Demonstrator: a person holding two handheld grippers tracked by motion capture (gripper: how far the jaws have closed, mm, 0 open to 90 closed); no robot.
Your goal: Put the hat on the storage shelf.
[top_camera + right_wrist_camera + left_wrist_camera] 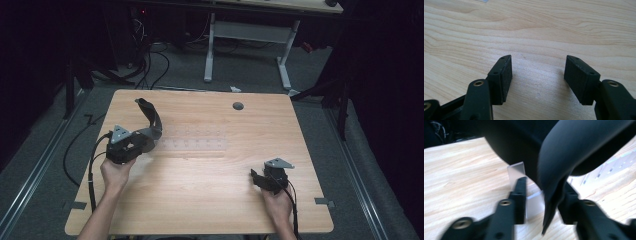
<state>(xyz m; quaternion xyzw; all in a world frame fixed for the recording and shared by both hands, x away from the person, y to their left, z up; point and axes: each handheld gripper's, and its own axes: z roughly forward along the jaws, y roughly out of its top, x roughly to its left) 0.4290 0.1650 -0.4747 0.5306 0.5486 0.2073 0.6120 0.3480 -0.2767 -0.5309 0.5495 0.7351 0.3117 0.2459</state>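
Observation:
A black curved band (150, 117) arches up from the wooden table (210, 195) at the left. Its lower end hangs between the jaws of my left gripper (150, 142). In the left gripper view the band (564, 152) looms large and its thin edge dips between the two jaws of my left gripper (545, 185). It lies close to the right jaw, with a gap to the left pad, so the jaws stand apart. A clear plastic strip (192, 143) with rows of small dots lies flat just beyond. My right gripper (256, 177) rests low at the front right, and its jaws (537, 62) are open over bare wood.
A round grey hole (238, 106) sits near the table's far edge. Behind the table stands another desk on white legs (209, 50), with cables on the floor at the left. Black cables trail from both grippers toward the front edge.

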